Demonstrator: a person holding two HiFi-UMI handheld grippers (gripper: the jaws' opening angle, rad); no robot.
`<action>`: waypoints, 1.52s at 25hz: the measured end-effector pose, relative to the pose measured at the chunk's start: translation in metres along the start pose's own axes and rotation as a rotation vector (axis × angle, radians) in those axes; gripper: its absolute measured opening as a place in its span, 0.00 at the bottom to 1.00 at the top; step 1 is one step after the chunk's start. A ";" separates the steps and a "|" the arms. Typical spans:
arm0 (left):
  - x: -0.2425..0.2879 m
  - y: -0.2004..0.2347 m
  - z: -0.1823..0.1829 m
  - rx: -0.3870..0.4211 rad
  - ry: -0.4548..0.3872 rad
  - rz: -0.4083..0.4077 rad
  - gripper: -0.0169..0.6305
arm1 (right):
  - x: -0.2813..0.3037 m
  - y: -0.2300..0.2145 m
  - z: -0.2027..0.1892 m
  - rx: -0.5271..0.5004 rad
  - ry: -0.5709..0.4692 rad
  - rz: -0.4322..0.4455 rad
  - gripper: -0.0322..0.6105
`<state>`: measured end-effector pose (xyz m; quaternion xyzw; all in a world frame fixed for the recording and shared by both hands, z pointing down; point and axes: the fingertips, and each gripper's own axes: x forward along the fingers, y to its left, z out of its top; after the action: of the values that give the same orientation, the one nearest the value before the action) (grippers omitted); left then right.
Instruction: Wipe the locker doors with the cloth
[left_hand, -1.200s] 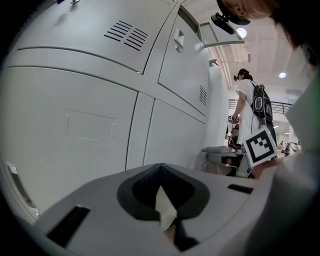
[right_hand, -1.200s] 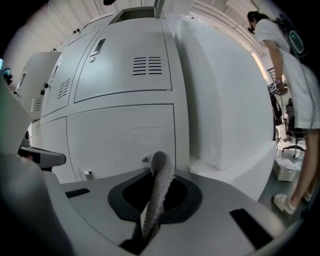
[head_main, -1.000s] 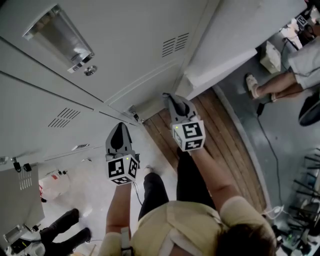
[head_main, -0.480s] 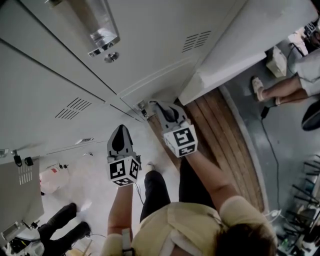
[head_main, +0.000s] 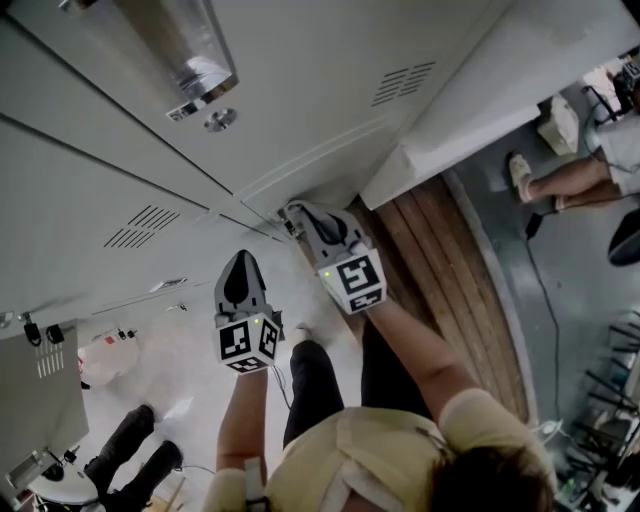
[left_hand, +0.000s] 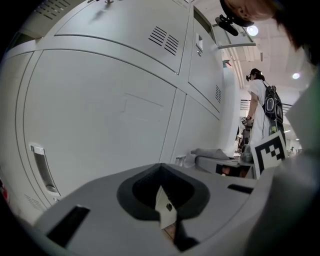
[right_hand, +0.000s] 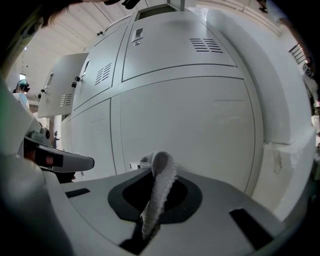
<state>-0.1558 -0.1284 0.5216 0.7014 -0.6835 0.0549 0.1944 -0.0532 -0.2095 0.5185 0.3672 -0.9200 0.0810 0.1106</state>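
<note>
Jaws of right gripper (right_hand: 149, 226) clamped on cloth (right_hand: 161, 175), fold rising between them.

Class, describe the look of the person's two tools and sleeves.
The left tool and right tool are pale grey tapered shells with black insets, each backed by a white cube bearing black square markers. The short sleeves are beige.

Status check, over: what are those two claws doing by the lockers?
Right gripper shut on cloth, tip near the lower locker door, at its bottom edge. Left gripper shut, empty, off the doors. Nothing seen in the way.
</note>
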 end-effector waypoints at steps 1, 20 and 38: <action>0.002 -0.001 0.000 0.000 0.000 -0.001 0.01 | 0.001 -0.002 0.000 0.002 -0.001 -0.004 0.07; 0.038 -0.038 -0.002 0.015 0.016 -0.054 0.01 | -0.009 -0.079 -0.011 0.050 -0.016 -0.148 0.07; 0.062 -0.062 -0.007 0.028 0.043 -0.102 0.01 | -0.027 -0.160 -0.031 0.122 0.016 -0.426 0.07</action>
<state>-0.0900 -0.1841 0.5373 0.7367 -0.6417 0.0698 0.2018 0.0812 -0.2990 0.5525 0.5588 -0.8140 0.1142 0.1099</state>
